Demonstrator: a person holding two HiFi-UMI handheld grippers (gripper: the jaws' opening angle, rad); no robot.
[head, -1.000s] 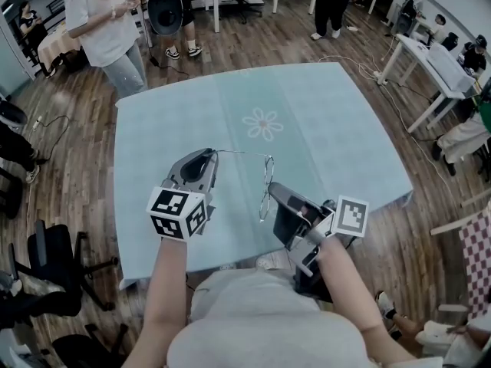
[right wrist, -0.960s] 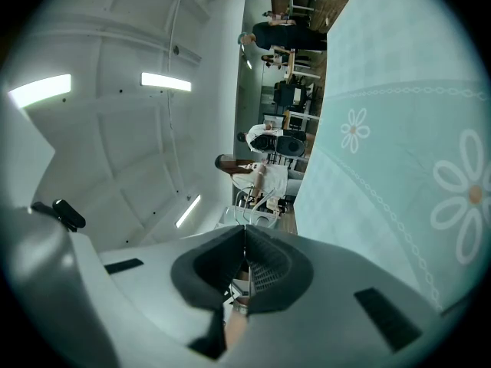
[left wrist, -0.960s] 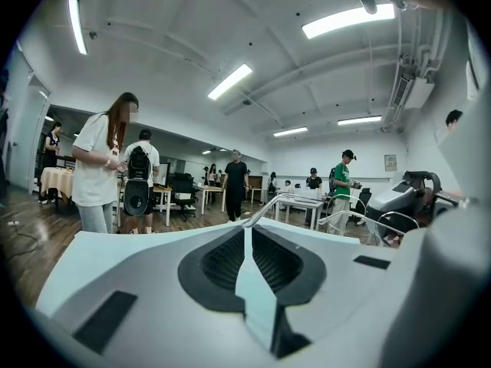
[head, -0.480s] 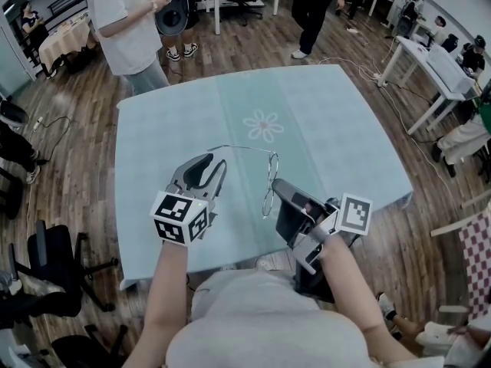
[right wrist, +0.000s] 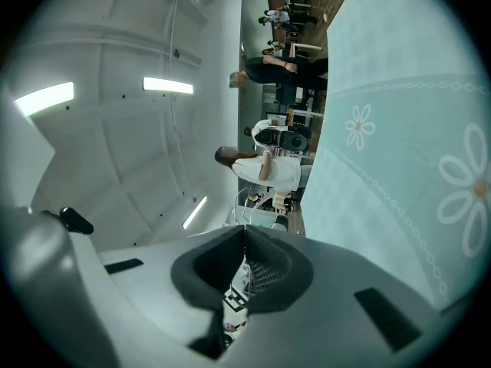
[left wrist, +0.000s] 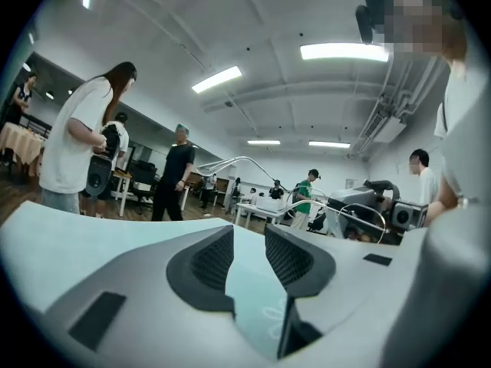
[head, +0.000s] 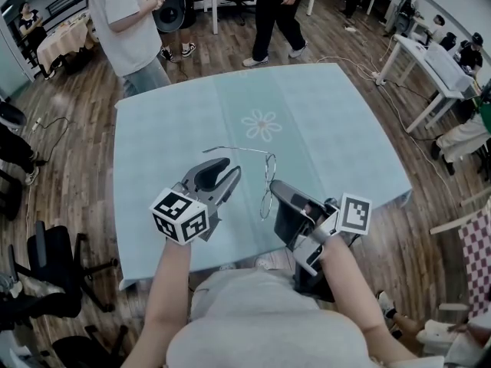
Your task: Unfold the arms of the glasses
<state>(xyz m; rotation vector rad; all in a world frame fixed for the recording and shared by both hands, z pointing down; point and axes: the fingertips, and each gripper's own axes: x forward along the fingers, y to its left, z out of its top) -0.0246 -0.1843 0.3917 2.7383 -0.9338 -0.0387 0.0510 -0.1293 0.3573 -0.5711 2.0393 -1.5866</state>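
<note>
Thin silver wire-frame glasses [head: 268, 176] are held up in the air over a square table in a pale teal tablecloth [head: 153, 152], near its front edge. They touch neither the cloth nor its white flower print [head: 262, 124].

The right gripper [head: 272, 186], grey with a black-and-white marker cube [head: 354, 215], has its fingers pressed together on the wire frame. In the right gripper view the pads meet with only a thin line of wire between them, and the gripper's own body hides most of the frame.

One temple arm [head: 234, 149] sticks out sideways to the left. It runs just beyond the left gripper [head: 233, 167], which is close but apart from it.

The left gripper's jaws have just been opening. They now stand spread with nothing between them but a view of tablecloth. In the left gripper view the arm [left wrist: 238, 159] arcs above and past the fingertips, not between them.

Around the table:
- A person in a white T-shirt [head: 119, 18] stands at the far left corner, holding a dark object.
- A person in black [head: 278, 10] is mid-stride behind the far edge.
- A black office chair [head: 50, 263] stands on the wooden floor [head: 69, 159] to the left.
- White desks [head: 430, 64] with seated people are off to the right — well apart from the table.
</note>
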